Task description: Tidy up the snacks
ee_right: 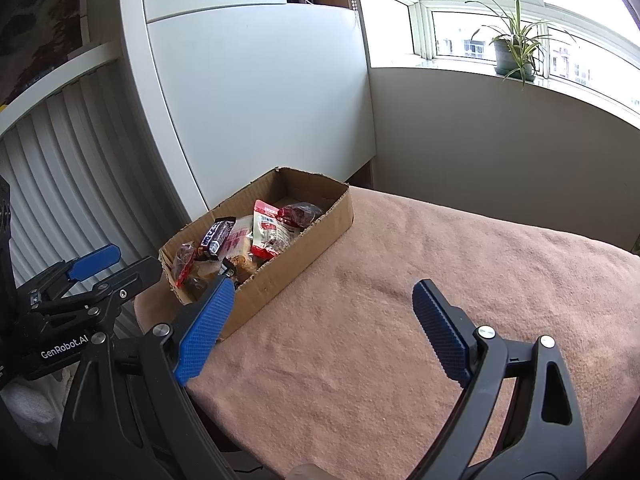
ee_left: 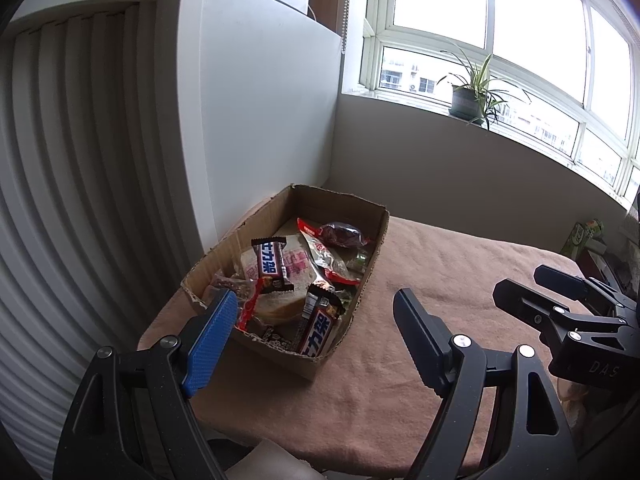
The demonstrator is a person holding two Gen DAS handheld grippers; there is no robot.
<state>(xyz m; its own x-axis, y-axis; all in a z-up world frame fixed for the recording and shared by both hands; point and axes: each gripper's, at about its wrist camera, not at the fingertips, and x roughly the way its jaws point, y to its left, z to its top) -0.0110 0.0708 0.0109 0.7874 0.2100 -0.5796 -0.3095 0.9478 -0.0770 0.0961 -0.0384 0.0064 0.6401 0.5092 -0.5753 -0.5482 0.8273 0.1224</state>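
A shallow cardboard box [ee_left: 352,316] [ee_right: 304,248] lies on a table under a pinkish-brown cloth [ee_left: 440,276] [ee_right: 400,280]. It holds several wrapped snacks. Among them are two dark chocolate bars [ee_left: 272,266] [ee_left: 316,330], a red-and-white packet [ee_left: 324,256] [ee_right: 268,232], a dark red packet [ee_left: 342,234] [ee_right: 300,212] and a bread pack [ee_left: 280,304]. My left gripper [ee_left: 314,298] [ee_right: 132,262] hovers open at the box's near end and holds nothing. My right gripper [ee_right: 323,286] [ee_left: 520,280] is open and empty over the cloth, right of the box.
Behind and left of the box stands a white cabinet [ee_left: 260,120] [ee_right: 260,100], with a ribbed white panel [ee_left: 60,200] further left. A potted plant [ee_left: 468,100] [ee_right: 514,56] stands on the window sill. A green carton [ee_left: 580,236] is at the table's far right.
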